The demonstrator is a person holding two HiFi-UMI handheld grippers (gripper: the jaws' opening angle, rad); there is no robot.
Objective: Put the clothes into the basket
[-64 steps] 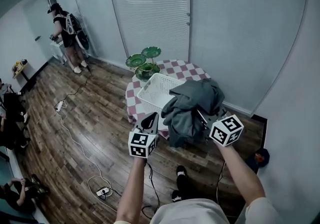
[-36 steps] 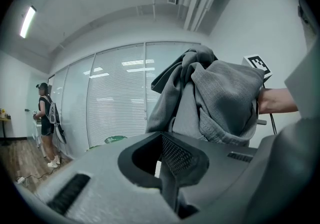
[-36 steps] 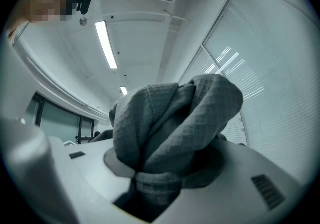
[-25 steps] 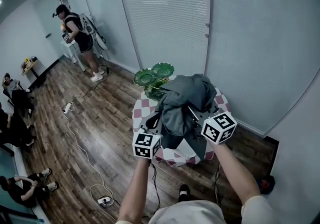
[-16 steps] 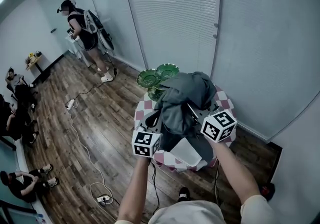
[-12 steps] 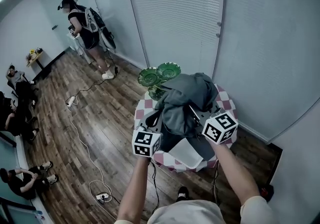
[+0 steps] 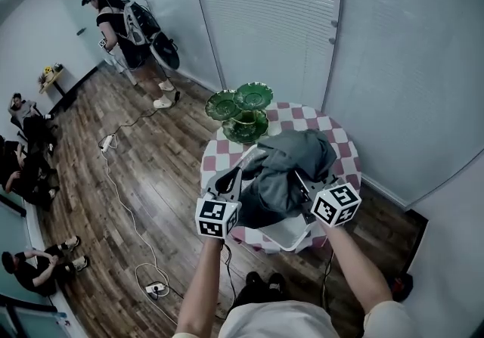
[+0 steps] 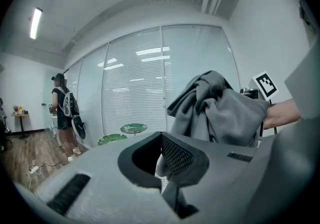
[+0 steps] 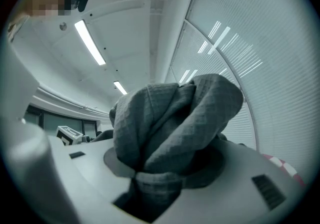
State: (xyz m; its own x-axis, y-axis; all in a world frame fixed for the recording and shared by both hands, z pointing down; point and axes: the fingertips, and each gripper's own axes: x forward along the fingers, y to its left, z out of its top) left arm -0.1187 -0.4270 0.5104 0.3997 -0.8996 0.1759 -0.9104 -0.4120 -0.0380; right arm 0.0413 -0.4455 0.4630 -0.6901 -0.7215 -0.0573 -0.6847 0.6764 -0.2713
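A bunched grey garment [image 7: 283,170] hangs over the white basket [image 7: 286,235], which stands on the round checked table [image 7: 336,140]. My right gripper [image 7: 302,181] is shut on the garment [image 9: 170,128]; the cloth bulges up from between its jaws. To the garment's left, my left gripper [image 7: 231,178] stands apart from the cloth, shut with nothing in it. In the left gripper view the garment [image 8: 220,113] shows off to the right, beyond the closed jaws. The cloth hides most of the basket's inside.
A tiered green plate stand [image 7: 242,113] occupies the table's far side. A person with a backpack [image 7: 125,23] stands by the glass wall at the far left. A cable and power strip [image 7: 155,289] lie on the wood floor; people sit along the left edge.
Both grippers and the garment have come down toward the basket. The far part of the table, hidden behind the cloth before, now shows.
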